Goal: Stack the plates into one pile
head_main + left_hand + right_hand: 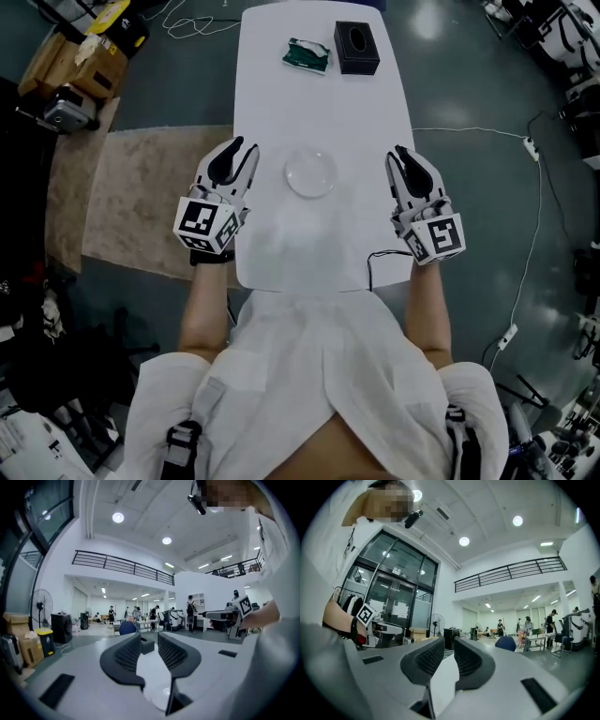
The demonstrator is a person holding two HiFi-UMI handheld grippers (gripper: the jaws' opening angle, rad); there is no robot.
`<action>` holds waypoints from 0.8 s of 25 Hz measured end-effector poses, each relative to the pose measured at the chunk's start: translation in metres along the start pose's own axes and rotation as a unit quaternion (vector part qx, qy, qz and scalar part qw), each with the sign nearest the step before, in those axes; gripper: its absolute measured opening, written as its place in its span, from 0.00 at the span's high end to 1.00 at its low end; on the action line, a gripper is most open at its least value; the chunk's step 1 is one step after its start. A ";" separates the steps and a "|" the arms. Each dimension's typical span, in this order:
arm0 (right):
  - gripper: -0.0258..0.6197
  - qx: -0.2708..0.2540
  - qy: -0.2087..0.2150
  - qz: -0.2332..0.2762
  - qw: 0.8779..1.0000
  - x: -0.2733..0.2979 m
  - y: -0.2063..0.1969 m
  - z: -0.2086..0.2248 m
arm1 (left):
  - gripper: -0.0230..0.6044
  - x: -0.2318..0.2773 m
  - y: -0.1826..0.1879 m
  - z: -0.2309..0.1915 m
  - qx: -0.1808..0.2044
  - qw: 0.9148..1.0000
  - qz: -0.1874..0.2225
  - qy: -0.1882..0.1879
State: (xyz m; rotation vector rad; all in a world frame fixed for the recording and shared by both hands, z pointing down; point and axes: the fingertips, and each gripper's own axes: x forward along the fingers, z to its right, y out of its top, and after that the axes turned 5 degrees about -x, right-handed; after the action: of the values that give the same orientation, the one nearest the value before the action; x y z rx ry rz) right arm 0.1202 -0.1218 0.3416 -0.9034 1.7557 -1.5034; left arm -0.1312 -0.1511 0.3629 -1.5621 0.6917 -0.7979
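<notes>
On table [272,94] centre: clear plates [310,173] | count unreadable | edges faint

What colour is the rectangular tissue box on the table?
The tissue box is black; head view.

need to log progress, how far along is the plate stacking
Looks done: only one clear plate pile sits on the white table; how many plates it holds is unclear. In hand: nothing, the left gripper and right gripper have empty, parted jaws. Remaining: no loose plates visible.
</notes>
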 end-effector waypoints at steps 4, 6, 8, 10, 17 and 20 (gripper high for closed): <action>0.87 -0.018 -0.028 0.016 0.999 -0.027 0.015 0.016 | 0.91 -0.024 0.023 0.002 0.023 0.999 0.040 0.019; 0.88 -0.025 -0.040 0.022 0.999 -0.036 0.024 0.022 | 0.92 -0.033 0.034 0.002 0.020 0.998 0.060 0.028; 0.89 -0.032 -0.051 0.029 0.998 -0.045 0.031 0.029 | 0.92 -0.039 0.042 0.003 0.016 0.996 0.076 0.036; 0.90 -0.036 -0.058 0.034 0.997 -0.051 0.037 0.037 | 0.92 -0.038 0.049 0.008 0.017 0.996 0.085 0.037; 0.92 -0.050 -0.058 0.045 0.996 -0.054 0.054 0.046 | 0.92 -0.038 0.056 0.013 0.017 0.994 0.093 0.048; 0.92 -0.049 -0.053 0.049 0.996 -0.054 0.059 0.046 | 0.92 -0.039 0.058 0.016 0.013 0.994 0.094 0.050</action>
State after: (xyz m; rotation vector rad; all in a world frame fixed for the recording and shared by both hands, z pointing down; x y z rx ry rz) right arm 0.1825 -0.0954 0.2793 -0.9149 1.7817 -1.2933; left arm -0.1413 -0.1180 0.2995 -1.4166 0.8850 -0.7441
